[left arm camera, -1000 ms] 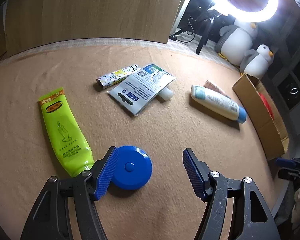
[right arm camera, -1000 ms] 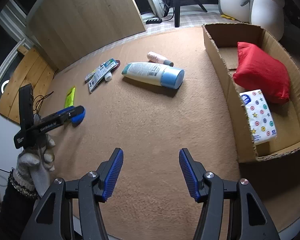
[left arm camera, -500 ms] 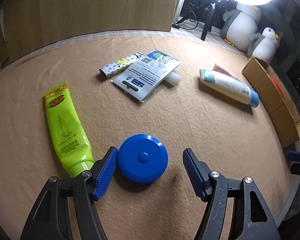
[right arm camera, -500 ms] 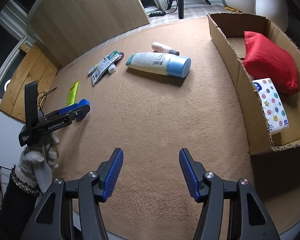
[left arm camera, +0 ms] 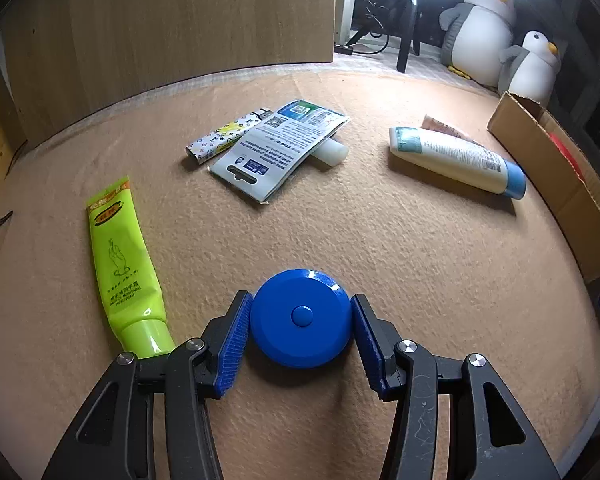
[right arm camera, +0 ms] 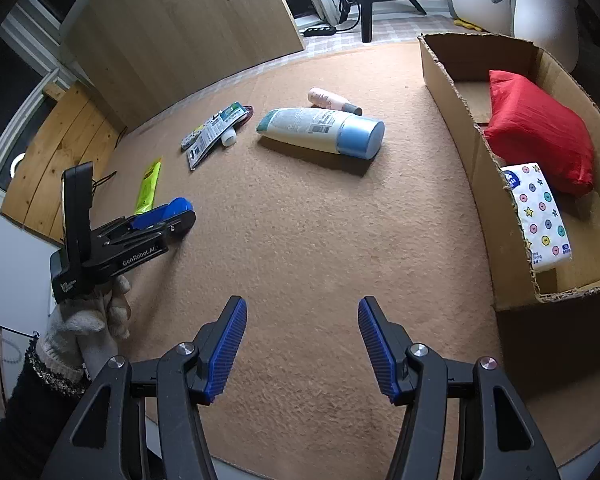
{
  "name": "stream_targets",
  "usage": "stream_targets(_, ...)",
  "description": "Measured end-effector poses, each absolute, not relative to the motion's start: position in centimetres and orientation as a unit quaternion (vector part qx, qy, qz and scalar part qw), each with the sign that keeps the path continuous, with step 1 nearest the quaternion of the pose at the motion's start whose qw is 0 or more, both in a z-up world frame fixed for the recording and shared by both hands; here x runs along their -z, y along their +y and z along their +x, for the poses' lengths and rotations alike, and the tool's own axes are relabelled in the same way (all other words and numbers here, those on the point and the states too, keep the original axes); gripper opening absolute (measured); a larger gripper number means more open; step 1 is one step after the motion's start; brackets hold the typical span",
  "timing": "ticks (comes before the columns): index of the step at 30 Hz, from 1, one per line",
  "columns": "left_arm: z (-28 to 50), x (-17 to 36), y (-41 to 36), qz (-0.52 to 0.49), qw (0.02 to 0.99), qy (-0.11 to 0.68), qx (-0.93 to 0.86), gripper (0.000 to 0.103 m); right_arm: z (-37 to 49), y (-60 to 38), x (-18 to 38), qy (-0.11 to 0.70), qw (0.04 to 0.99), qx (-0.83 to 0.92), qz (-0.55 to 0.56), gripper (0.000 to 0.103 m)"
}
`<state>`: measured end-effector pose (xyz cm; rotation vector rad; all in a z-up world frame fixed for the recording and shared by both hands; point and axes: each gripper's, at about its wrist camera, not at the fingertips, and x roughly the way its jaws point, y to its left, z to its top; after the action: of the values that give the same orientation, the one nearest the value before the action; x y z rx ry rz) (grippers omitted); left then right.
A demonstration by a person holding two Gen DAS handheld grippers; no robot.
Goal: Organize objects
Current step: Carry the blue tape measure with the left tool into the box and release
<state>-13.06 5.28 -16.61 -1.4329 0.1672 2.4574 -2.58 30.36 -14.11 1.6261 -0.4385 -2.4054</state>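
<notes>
Left tool [left arm camera: 300, 320] clamped on blue disc [left arm camera: 300, 318] | right tool [right arm camera: 300, 340] wide, holding nothing | tan mat [left arm camera: 420, 260]

the box [left arm camera: 556, 160] runs off the left wrist view's right edge, its contents mostly hidden behind its wall. behind the bottle [left arm camera: 456, 158], a pink tube [left arm camera: 440, 127] shows only its end. a white cylinder [left arm camera: 332, 151] lies half under the packet [left arm camera: 276, 148]. print on the packet is too small to read. in the right wrist view, the left gripper [right arm camera: 168, 216] hides most of the blue disc [right arm camera: 178, 205].
</notes>
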Motion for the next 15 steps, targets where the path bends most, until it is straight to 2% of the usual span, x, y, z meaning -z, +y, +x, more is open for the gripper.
stream_targets(7,-12.3,15.8,6.5,-0.498,0.159,0.050,-0.851,0.054,-2.2,30.8,13.5,-0.144,0.094,0.822,0.543,0.054)
stream_targets(15,-11.2,12.3,12.3,-0.471,0.218,0.050,-0.853,0.054,-0.9,32.8,12.8,-0.143,0.074,0.831,0.532,0.054)
